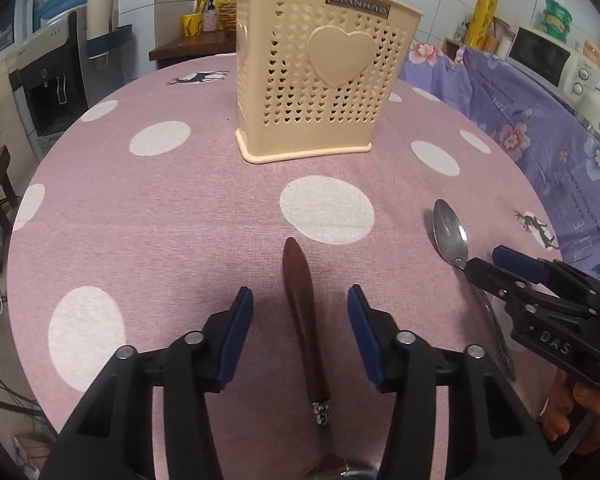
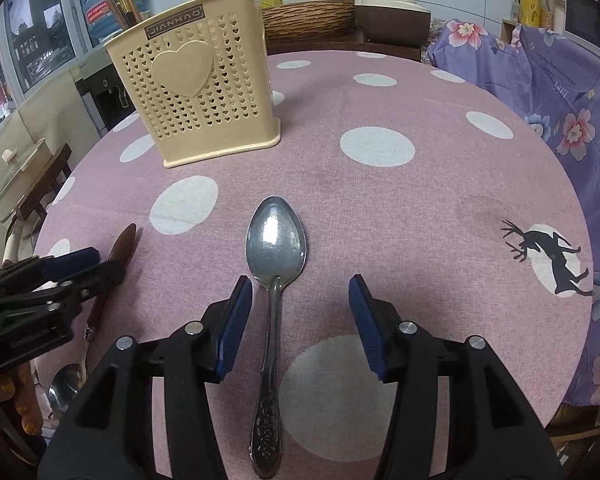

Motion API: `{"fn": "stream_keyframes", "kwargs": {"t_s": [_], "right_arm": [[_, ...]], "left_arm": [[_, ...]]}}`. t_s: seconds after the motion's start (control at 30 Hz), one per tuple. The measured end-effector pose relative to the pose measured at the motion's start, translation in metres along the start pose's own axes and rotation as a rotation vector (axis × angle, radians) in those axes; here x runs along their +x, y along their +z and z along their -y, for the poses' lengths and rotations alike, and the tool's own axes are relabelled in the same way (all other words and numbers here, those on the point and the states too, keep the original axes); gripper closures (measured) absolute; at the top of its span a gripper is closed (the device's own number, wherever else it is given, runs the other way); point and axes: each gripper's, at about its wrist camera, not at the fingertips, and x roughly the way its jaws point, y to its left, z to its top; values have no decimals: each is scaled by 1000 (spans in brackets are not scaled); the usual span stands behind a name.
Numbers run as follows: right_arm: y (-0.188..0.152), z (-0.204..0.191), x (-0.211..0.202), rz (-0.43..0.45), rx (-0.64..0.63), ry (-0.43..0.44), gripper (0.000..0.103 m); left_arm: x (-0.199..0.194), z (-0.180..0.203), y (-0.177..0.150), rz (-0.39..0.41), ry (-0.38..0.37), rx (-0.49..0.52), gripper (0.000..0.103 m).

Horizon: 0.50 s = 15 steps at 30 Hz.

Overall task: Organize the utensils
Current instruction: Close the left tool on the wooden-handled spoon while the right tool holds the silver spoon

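The left tongs (image 1: 300,312) stand apart, their blue pads on either side of the brown wooden handle of a spoon (image 1: 304,320) lying flat on the counter (image 1: 160,220), with no pad touching it. The right tongs (image 2: 300,308) likewise stand apart and straddle the neck of a steel spoon (image 2: 276,240), which lies flat with its bowl pointing away. Farther back, the cream perforated utensil holder (image 1: 320,80) stands upright on the pink dotted cloth, with utensil handles showing above its rim.
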Motion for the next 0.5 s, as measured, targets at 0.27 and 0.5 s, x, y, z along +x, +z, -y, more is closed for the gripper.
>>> {"fn": "stream_keyframes", "kwargs": {"t_s": [0.27, 0.5], "right_arm": [[2, -3, 2, -1, -9, 2, 52], [4, -6, 6, -9, -20, -9, 52]], "left_arm": [[7, 3, 10, -2, 38, -7, 75], [8, 10, 10, 11, 79, 14, 86]]}}
